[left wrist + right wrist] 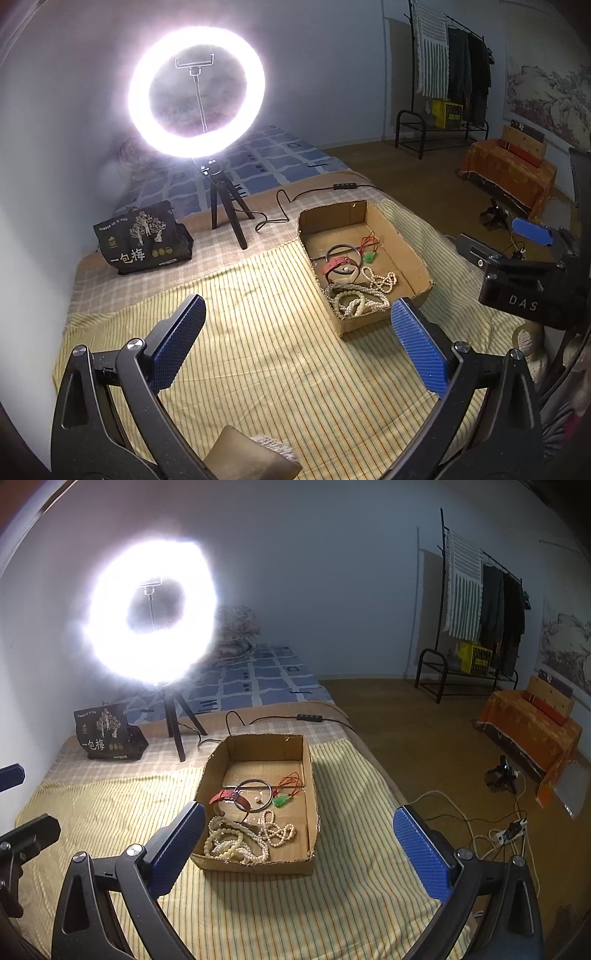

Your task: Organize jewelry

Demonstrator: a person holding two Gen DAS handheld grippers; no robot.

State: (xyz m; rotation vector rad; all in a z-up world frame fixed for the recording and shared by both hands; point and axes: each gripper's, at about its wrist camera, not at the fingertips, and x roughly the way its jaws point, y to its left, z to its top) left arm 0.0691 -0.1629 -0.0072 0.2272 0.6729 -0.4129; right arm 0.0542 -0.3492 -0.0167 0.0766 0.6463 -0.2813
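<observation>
Jewelry lay heaped in a shallow cardboard box (258, 866) on the striped yellow cloth (295, 915) covering the bed, with the ring light (147, 616) on its tripod glaring behind. You held your left gripper (299, 339) with jaws spread wide and empty over bare cloth, just left of the box. You held your right gripper (299, 849) likewise wide apart, gripping nothing, the box's near end between its fingers in view. Contents, large to small: tangled pearl-bead strands (236, 840) at the near end; dark bangle (254, 794); red strap (232, 798); green pendant (281, 801) on red cord.
</observation>
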